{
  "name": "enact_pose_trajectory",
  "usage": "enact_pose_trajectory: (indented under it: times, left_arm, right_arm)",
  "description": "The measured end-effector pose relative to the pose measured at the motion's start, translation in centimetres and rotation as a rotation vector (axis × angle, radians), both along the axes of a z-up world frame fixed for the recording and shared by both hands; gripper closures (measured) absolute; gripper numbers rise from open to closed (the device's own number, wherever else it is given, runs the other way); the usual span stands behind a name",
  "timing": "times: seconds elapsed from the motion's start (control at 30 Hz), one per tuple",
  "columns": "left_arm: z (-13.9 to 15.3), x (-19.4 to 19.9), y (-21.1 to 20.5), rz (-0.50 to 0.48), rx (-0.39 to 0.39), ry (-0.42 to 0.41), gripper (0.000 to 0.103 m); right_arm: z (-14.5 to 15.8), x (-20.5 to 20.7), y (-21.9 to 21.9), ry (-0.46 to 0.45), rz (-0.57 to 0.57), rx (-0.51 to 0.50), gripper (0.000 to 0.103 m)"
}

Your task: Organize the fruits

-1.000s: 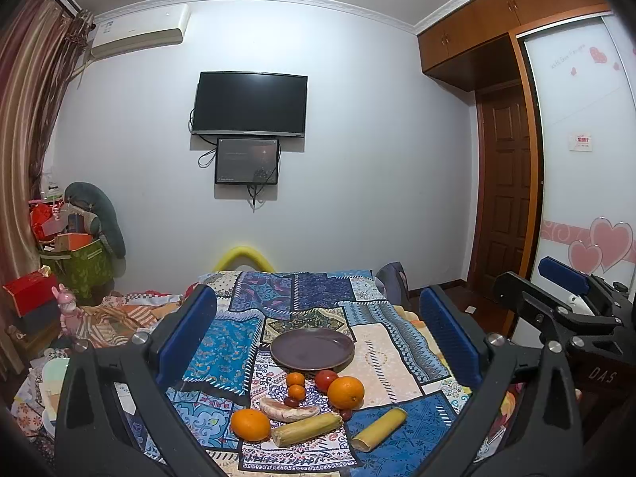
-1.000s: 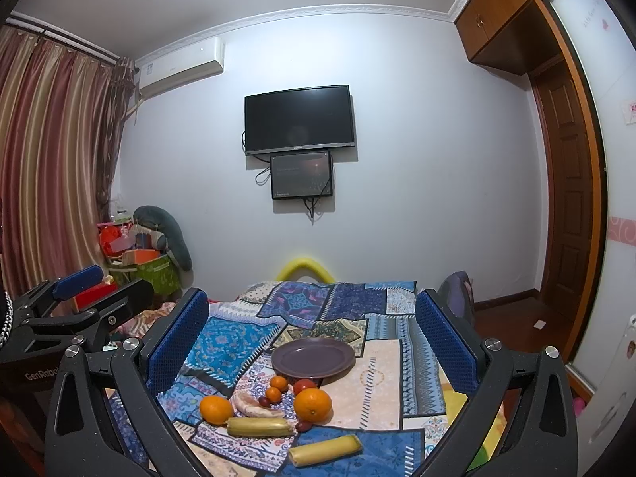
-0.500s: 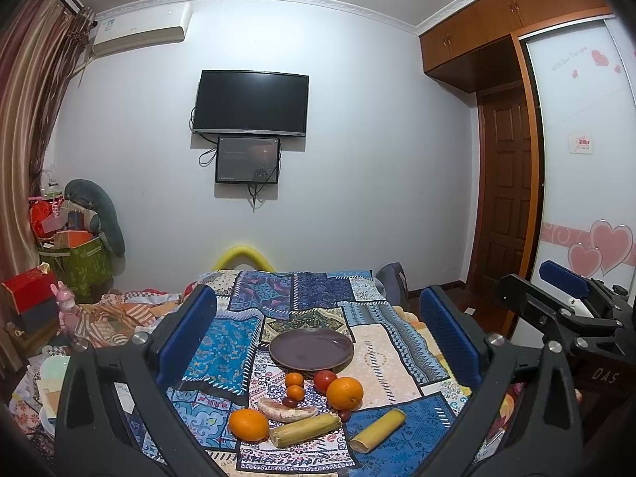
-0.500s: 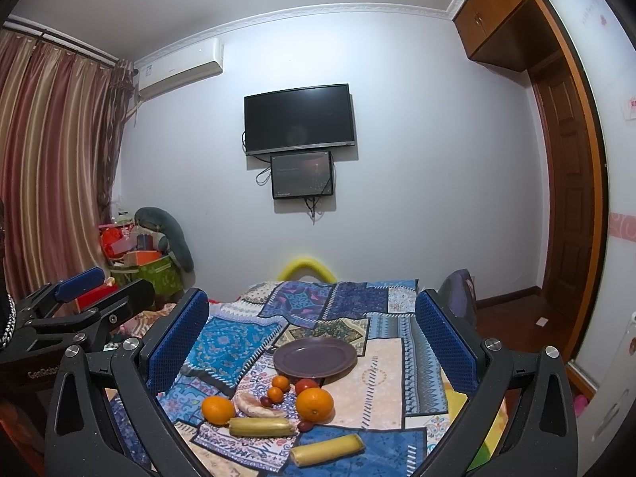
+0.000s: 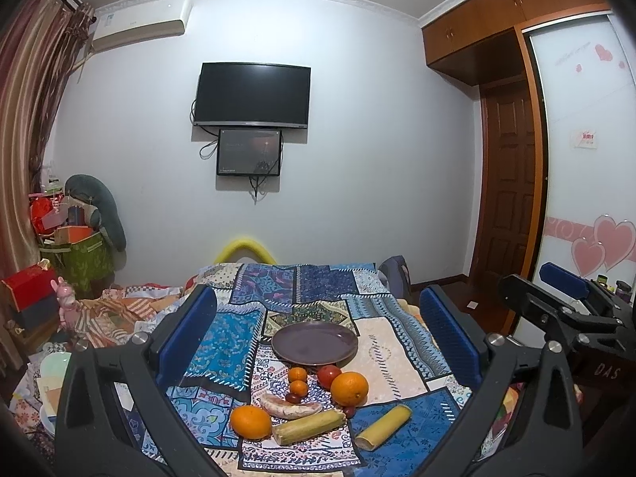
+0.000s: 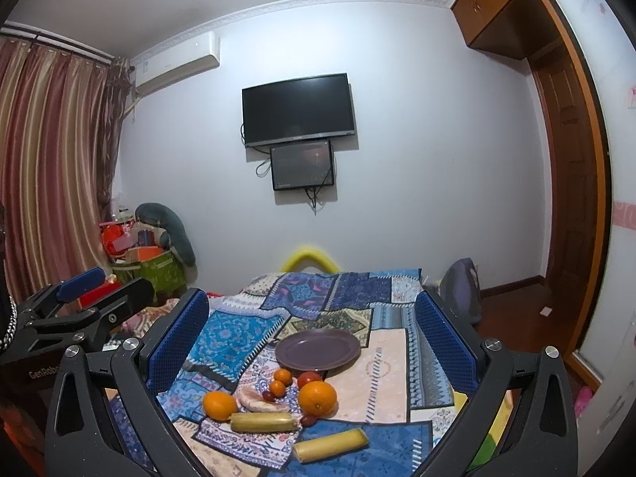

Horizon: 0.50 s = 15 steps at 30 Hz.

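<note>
We see through two fisheye cameras, each set behind its own gripper and looking forward along blue-padded fingers toward the purple plate (image 5: pixel 314 343) (image 6: pixel 317 349). The left wrist view sits left of the plate's near side, well back; the right gripper (image 5: pixel 564 290) shows at its right edge. The right wrist view sits to the plate's right, equally far, with the left gripper (image 6: pixel 81 280) at its left edge. Both share the plate, the fruit before it and the television (image 5: pixel 253 95) (image 6: pixel 299 109) beyond.
</note>
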<state>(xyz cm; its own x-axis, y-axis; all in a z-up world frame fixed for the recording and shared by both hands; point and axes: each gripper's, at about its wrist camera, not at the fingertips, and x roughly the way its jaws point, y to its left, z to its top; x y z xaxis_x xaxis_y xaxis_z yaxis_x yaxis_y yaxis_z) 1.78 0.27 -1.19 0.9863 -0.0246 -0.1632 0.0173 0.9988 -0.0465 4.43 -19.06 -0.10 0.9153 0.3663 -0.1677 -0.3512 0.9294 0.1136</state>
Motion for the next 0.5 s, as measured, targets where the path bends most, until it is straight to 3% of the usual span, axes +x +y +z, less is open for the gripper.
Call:
enact_pose_trajectory:
  times: [0.23,0.4,0.5]
  left_arm:
    - [-1.5,1.9,1.3,0.014,0.003,0.053,0.001]
    - [-3.1,4.1,2.8,0.047,0.045,0.131,0.018]
    - [-4.6,6.1,4.1,0.057,0.059,0.21,0.025]
  right_arm:
    - [-1.5,1.7,-0.1,0.041,0.015,-0.019,0.0]
    - [-3.0,3.3,0.2,0.071,0.003,-0.077,0.0]
    - [-3.9,4.3,0.4,0.108,0.021,-0.095,0.008]
